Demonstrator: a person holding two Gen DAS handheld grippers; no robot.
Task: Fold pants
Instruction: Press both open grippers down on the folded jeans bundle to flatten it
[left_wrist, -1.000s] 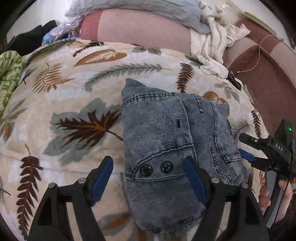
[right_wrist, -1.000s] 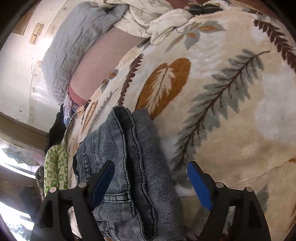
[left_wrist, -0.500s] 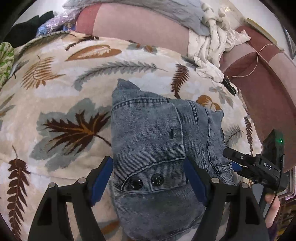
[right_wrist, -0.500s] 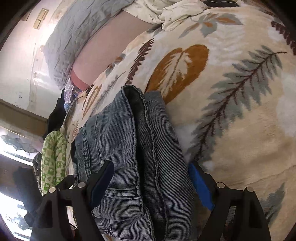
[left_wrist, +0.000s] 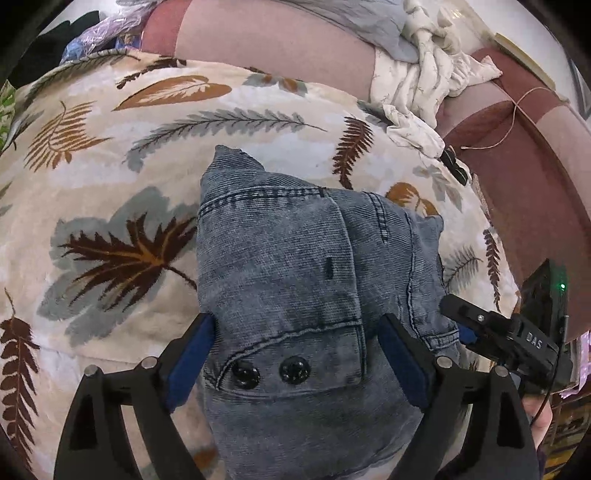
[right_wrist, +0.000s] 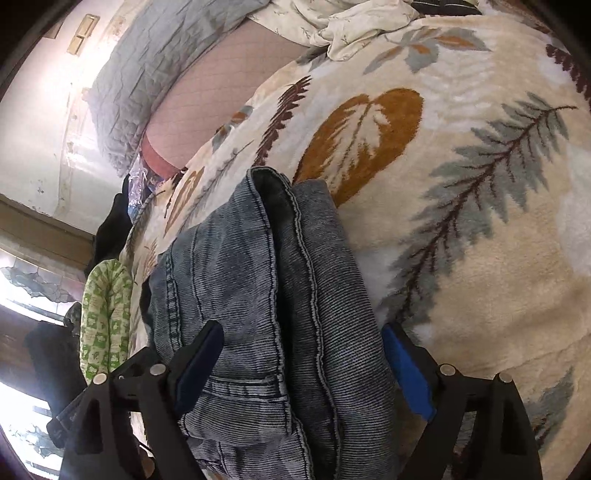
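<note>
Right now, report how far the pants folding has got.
Mostly done: the denim pants already lie as a compact layered bundle on the leaf-print blanket. In hand: the left gripper and right gripper both straddle the bundle, jaws open, gripping nothing. Left: probably one last fold or tidy, then setting it aside.
</note>
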